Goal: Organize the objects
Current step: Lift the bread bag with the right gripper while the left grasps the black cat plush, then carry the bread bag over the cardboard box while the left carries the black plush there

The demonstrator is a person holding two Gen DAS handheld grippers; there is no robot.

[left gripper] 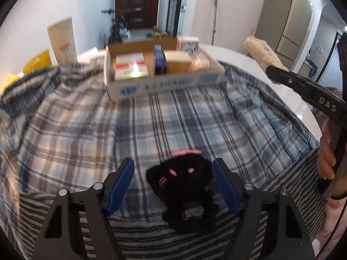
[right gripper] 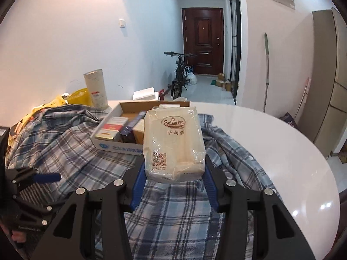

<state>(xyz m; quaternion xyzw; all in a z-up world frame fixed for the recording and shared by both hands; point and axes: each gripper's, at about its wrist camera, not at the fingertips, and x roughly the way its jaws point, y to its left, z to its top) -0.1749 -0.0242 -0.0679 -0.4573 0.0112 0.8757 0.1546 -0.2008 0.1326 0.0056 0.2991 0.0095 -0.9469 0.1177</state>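
A plaid cloth is spread over the white round table, its far side hidden beneath an open cardboard box set crosswise and partly filled with packets. A Saizeriya napkin pack is clamped upright between the blue pads of the right gripper, long axis vertical, logo facing the camera, its base cut off by the fingers. A black plush toy is seen between the spread, untouching fingers of the left gripper, face towards the camera, lower body blurred and indistinct.
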